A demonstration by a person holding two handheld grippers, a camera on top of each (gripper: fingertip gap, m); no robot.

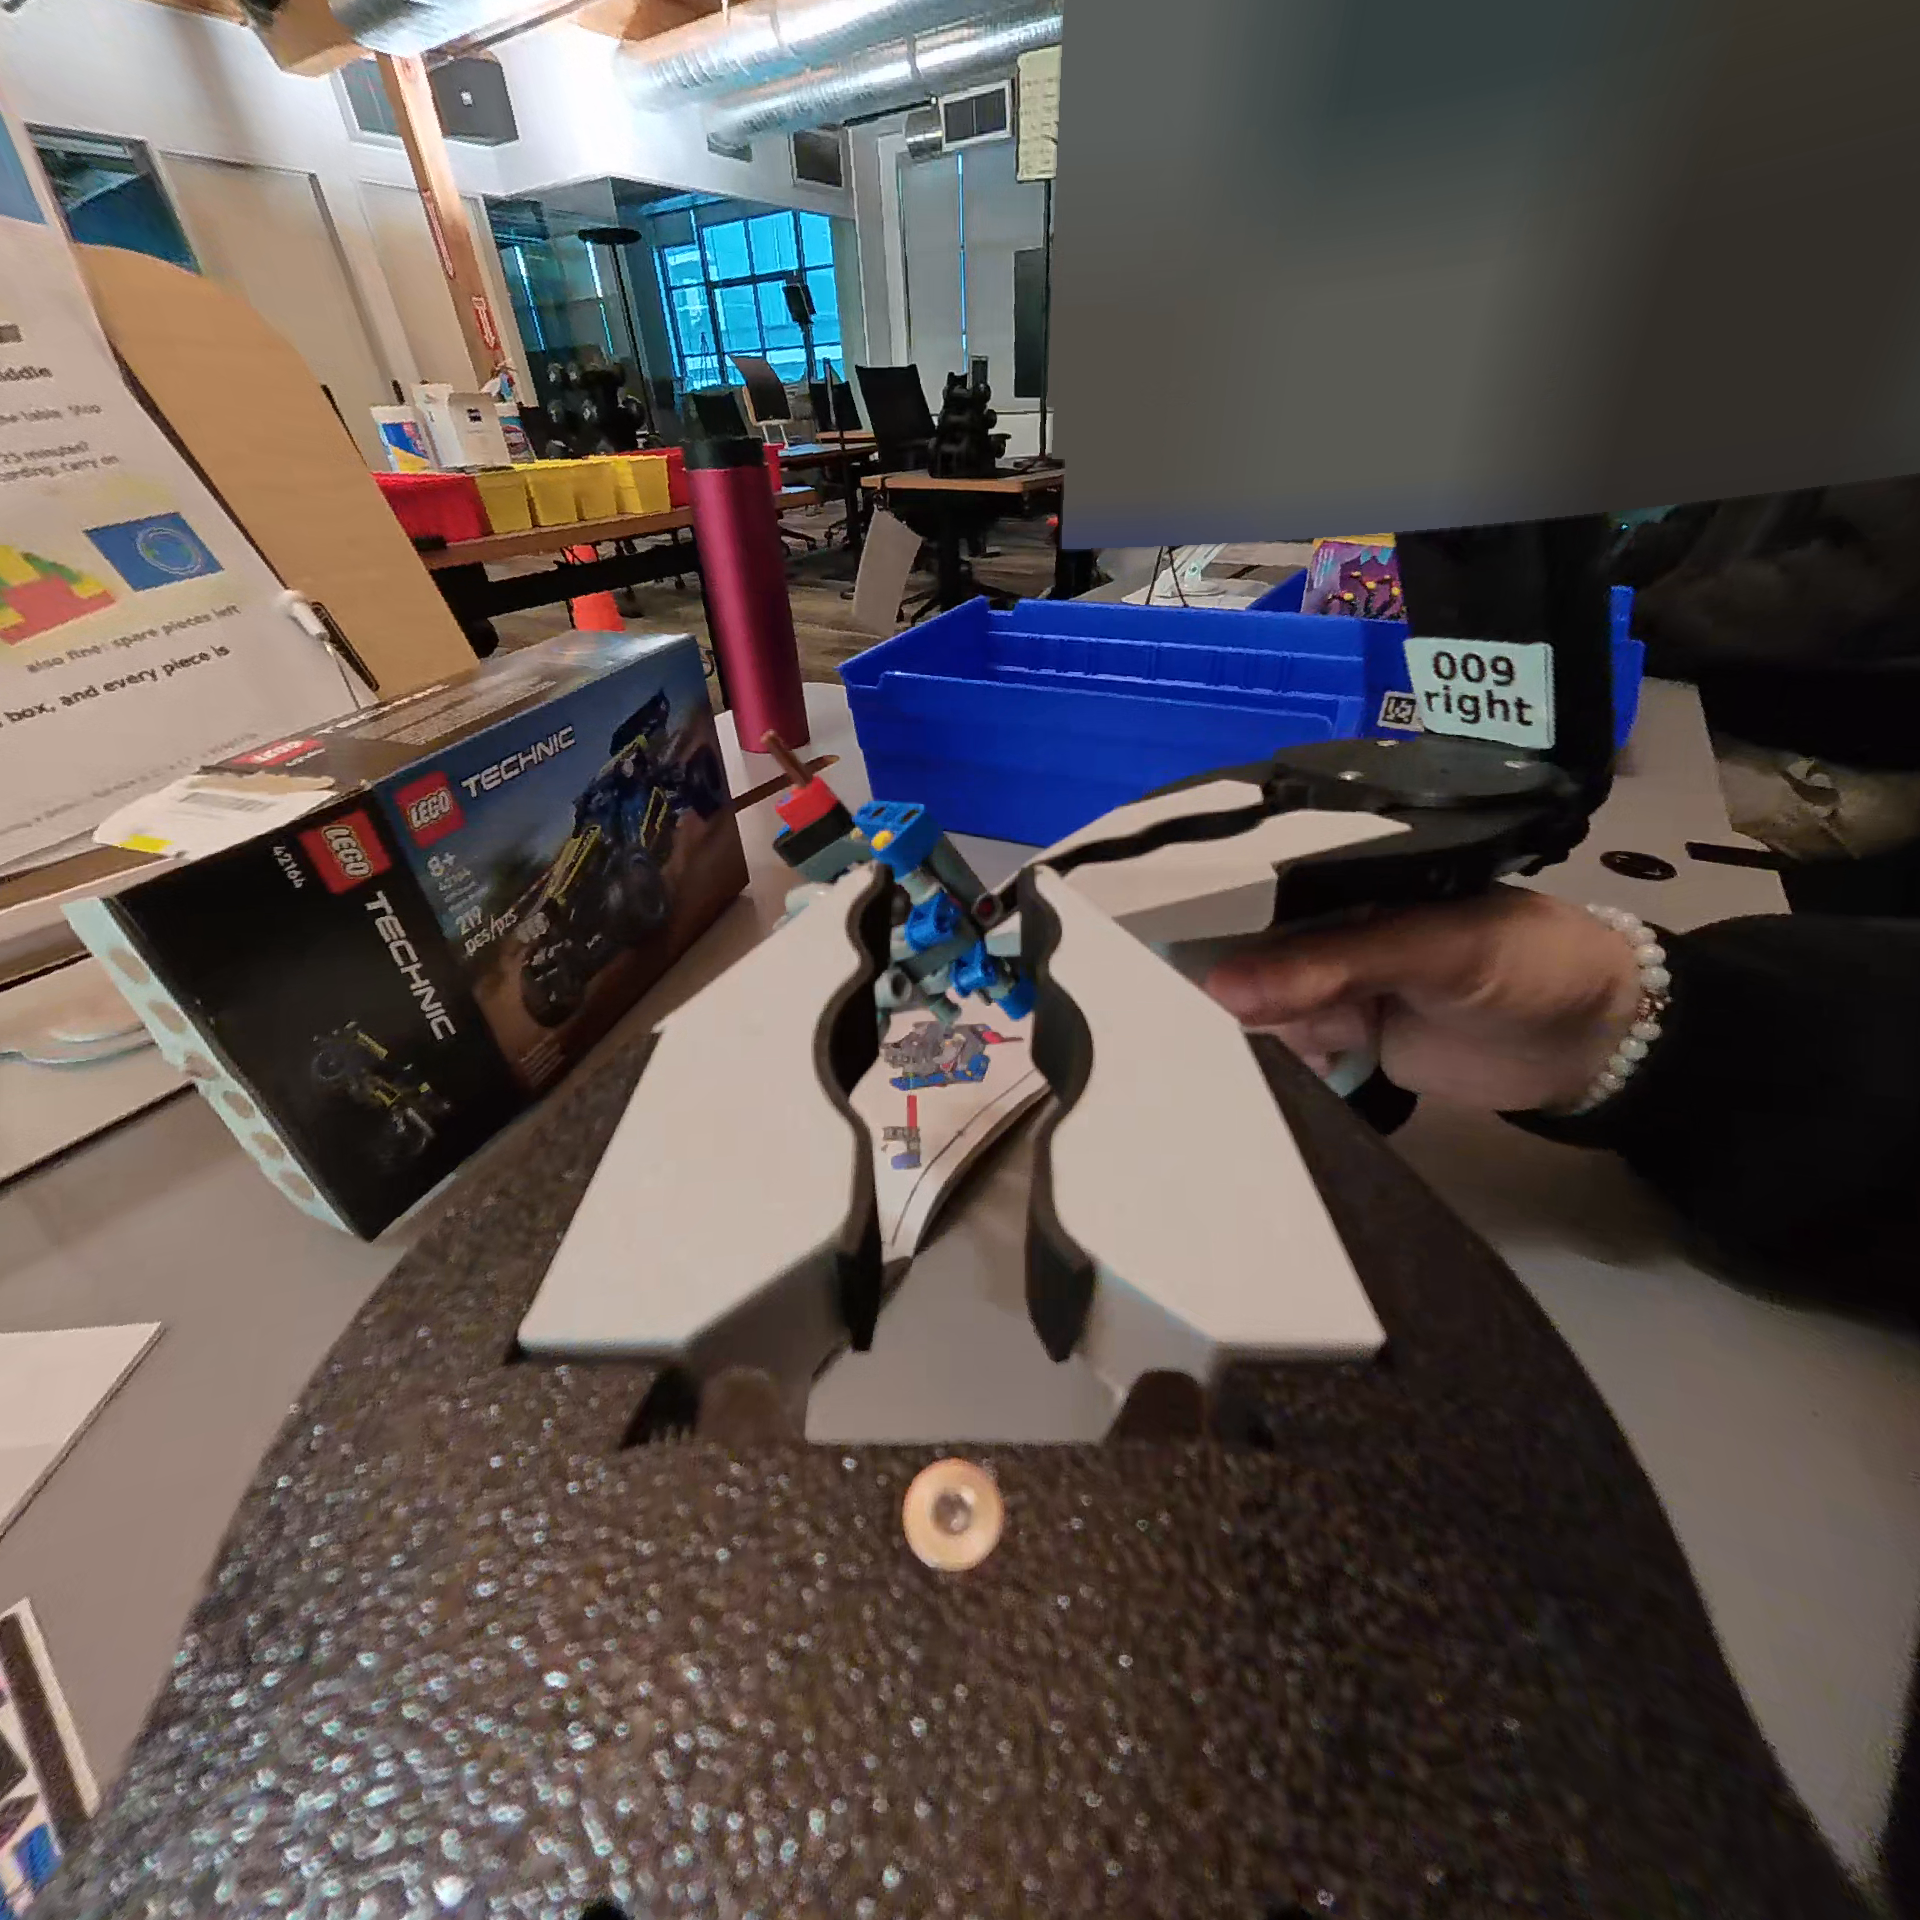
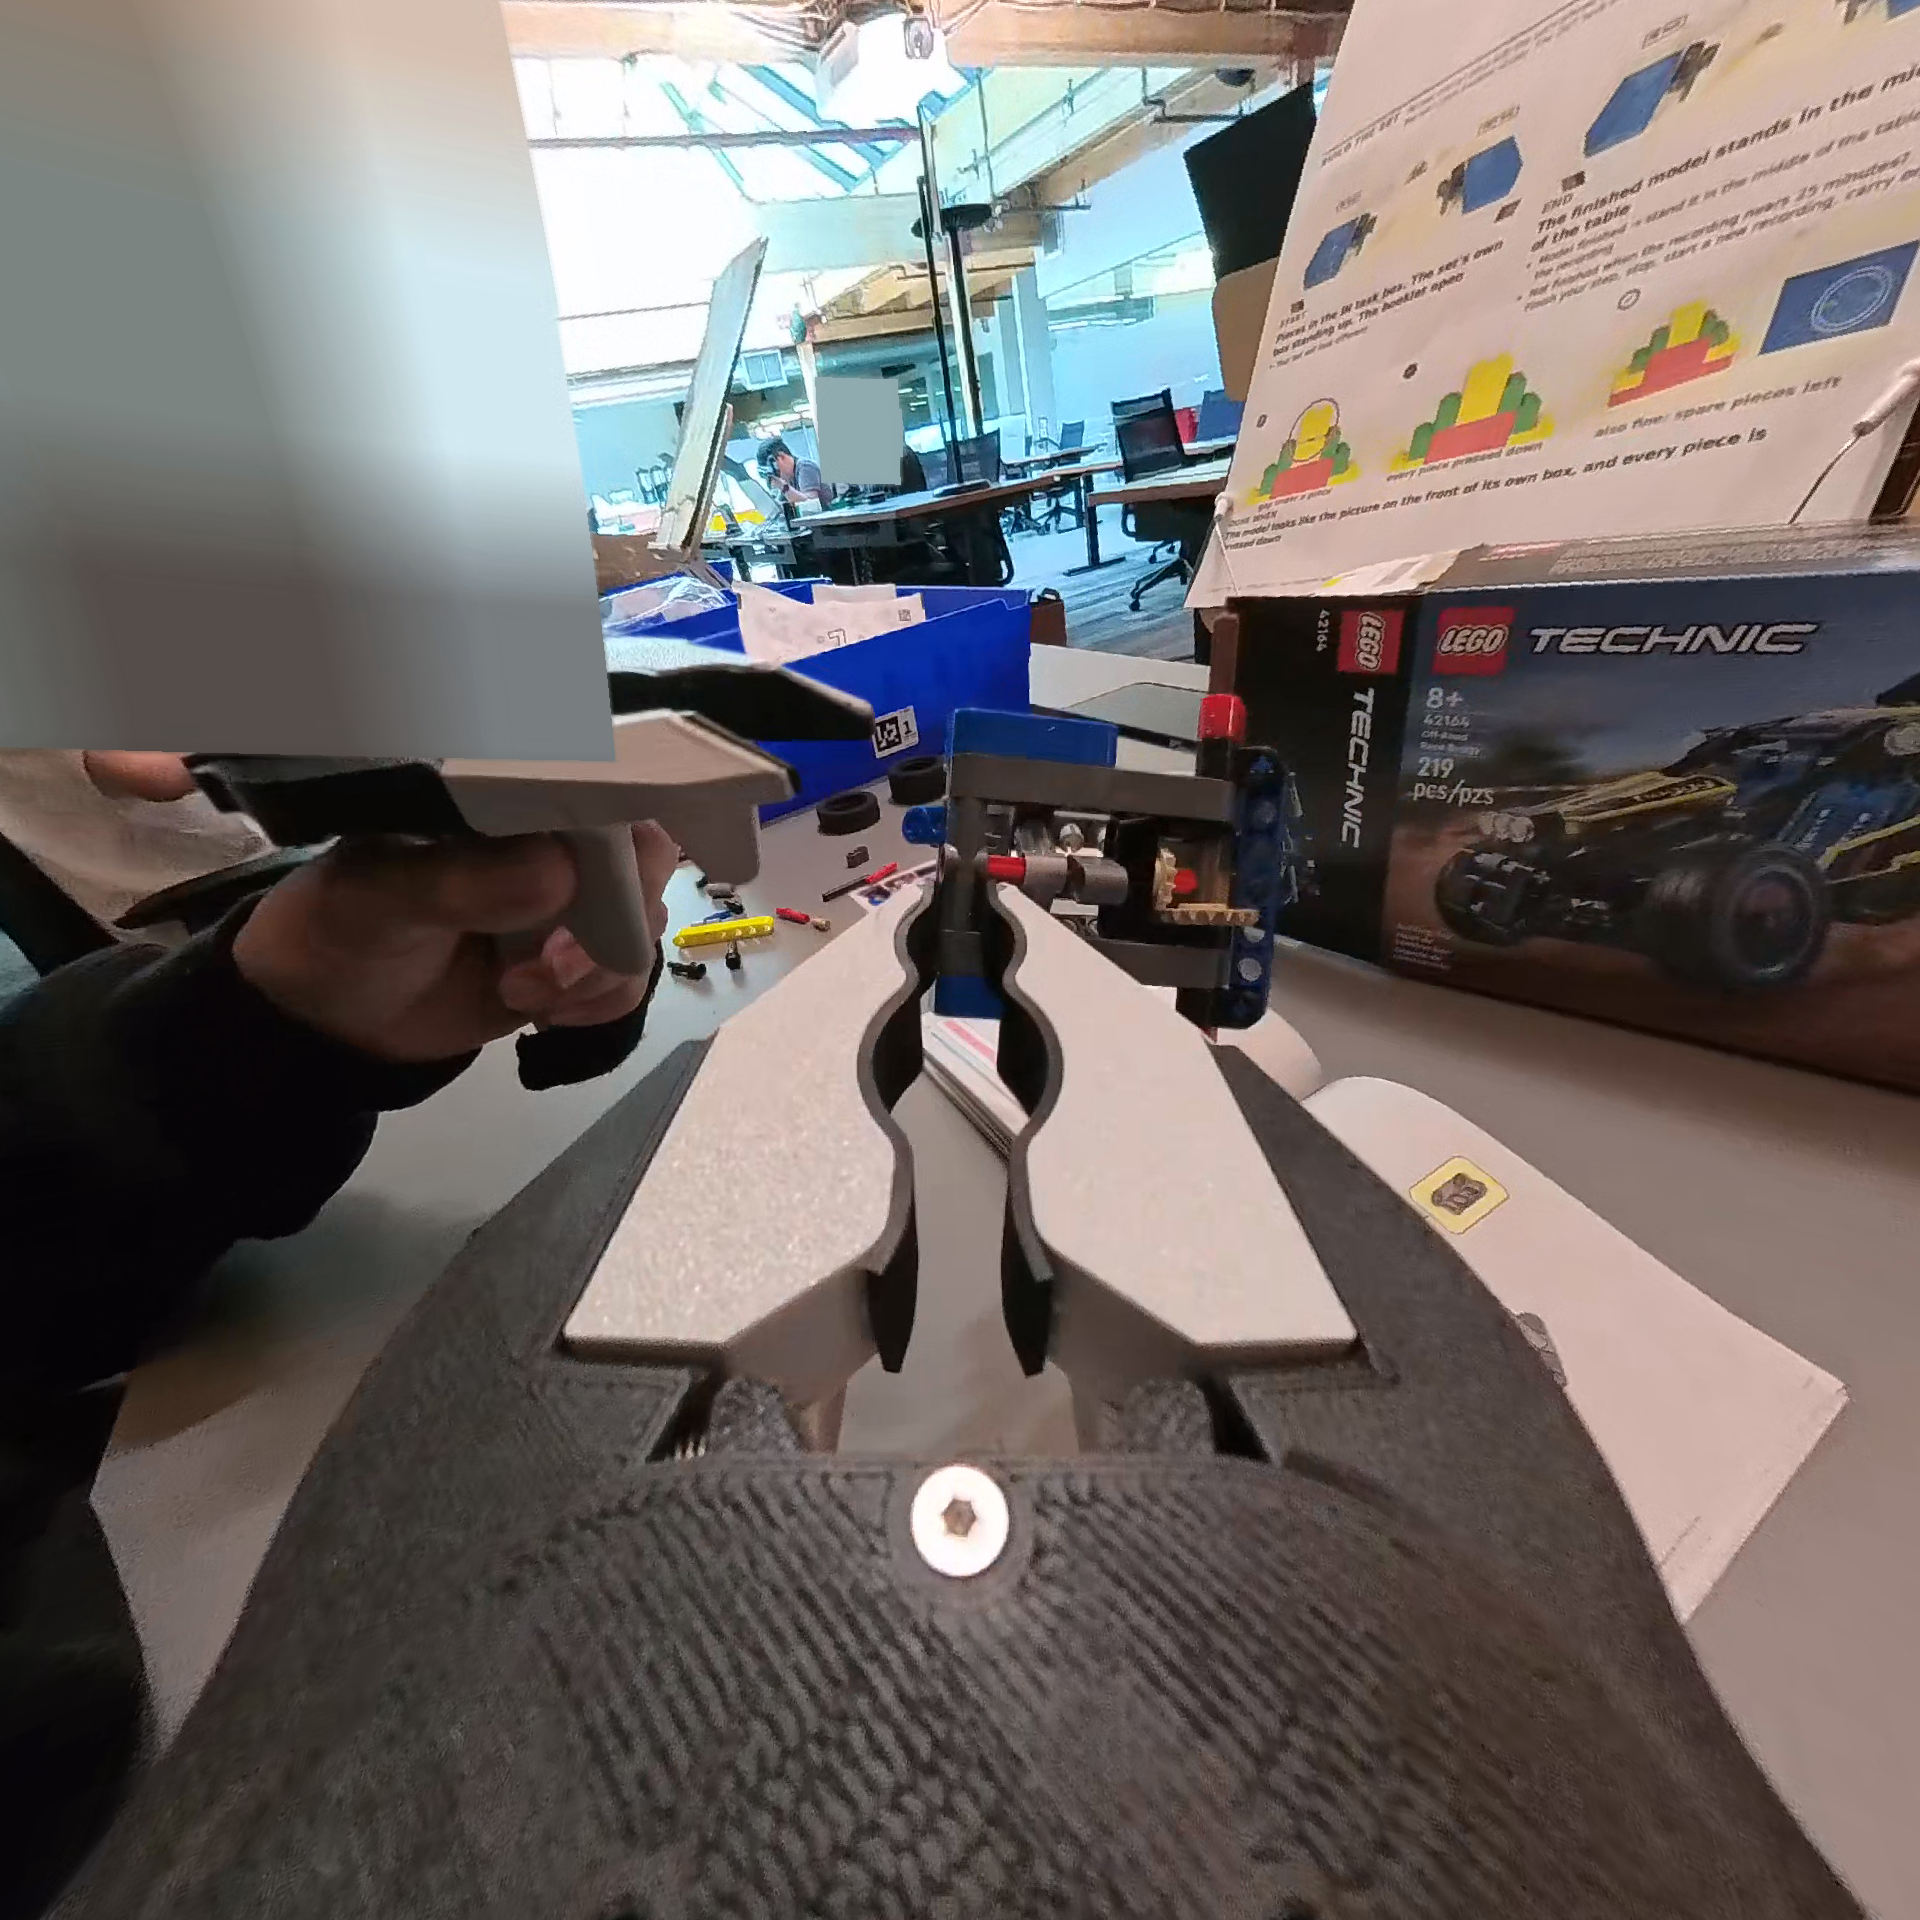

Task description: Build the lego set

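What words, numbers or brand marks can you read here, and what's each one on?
I can't quote writing; here is where it stands.
Black set box: printed brand marks, numbers.
White instruction sheet behind it: printed lines.
White label on the right gripper: print.
The booklet: too blurred.
The blue bin: small coded tag.
The lego model: none visible.

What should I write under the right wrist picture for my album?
The right gripper pinches a half-built Lego model beside its box.

Magenta bottle (image 1: 750, 592), red and yellow bins (image 1: 525, 494) behind, orange cone (image 1: 595, 608), office chairs (image 2: 1148, 436)
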